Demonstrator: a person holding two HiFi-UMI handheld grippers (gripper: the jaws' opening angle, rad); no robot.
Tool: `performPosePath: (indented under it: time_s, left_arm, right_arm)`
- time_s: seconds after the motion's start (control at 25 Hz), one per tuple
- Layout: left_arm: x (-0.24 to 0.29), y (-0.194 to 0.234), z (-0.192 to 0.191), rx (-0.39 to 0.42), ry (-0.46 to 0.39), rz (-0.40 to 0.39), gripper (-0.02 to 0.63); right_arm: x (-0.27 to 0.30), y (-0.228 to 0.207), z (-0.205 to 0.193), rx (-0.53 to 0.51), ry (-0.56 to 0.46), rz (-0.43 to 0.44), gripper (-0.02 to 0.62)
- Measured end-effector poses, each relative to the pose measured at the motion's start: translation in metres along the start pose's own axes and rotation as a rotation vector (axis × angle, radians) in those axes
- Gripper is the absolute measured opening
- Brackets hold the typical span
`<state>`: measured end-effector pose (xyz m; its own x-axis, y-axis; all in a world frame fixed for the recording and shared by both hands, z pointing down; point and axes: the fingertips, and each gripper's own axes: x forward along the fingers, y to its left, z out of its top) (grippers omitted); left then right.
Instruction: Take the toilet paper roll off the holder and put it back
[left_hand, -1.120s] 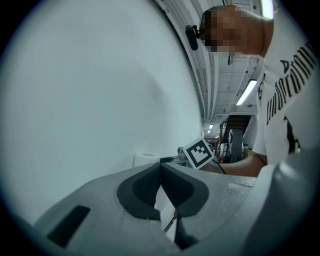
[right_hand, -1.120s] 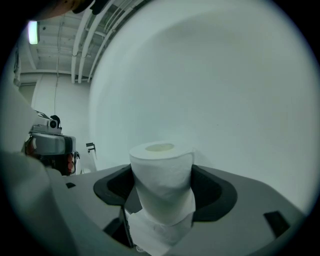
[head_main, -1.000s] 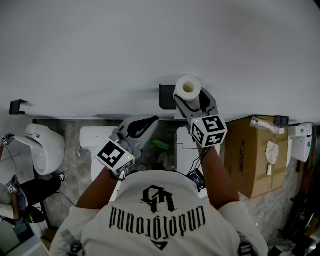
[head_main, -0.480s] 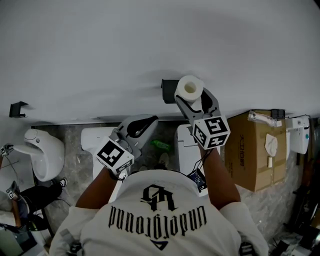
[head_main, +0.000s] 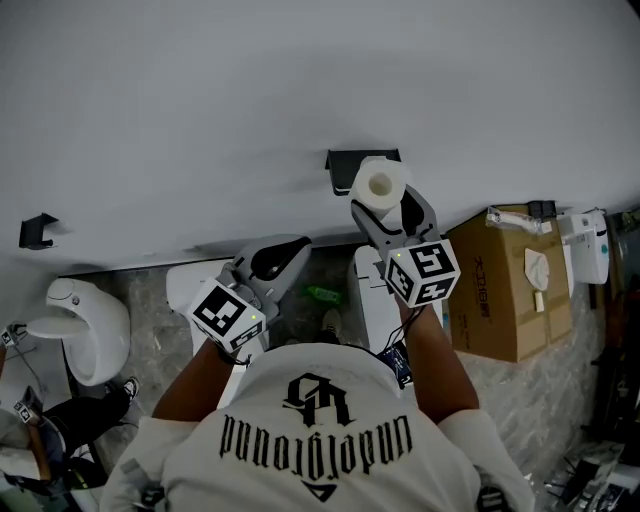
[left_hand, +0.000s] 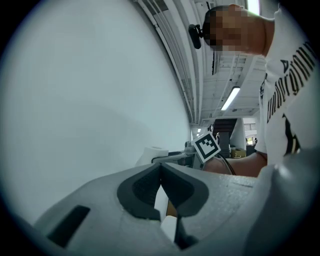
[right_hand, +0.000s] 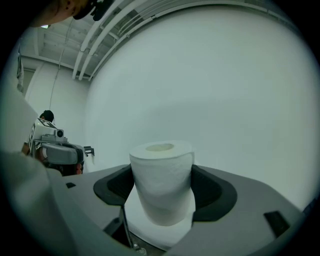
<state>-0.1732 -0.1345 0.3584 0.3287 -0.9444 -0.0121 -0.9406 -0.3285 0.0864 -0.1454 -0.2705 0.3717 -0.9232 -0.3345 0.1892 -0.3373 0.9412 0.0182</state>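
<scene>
White wall, with the toilet paper roll (head_main: 378, 184) held up just beside the black holder (head_main: 343, 160).
Right gripper (head_main: 388, 208) had its fingers pinching the roll by its sides, the hollow core end showing in the head view; whether the roll touched the holder could not be told. Left gripper (head_main: 278, 256) hung lower, well apart from the roll, its fingers pressed together on nothing. Down at the right stood a cardboard box (head_main: 505, 285).
</scene>
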Motion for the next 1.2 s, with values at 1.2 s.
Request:
performPosePath:
  time_s: [1.2]
  left_arm:
    - [-0.056, -0.110, 0.019, 0.052, -0.057, -0.163, 0.012]
  right_arm:
    - [-0.160, 0.084, 0.005, -0.049, -0.035, -0.137, 0.319]
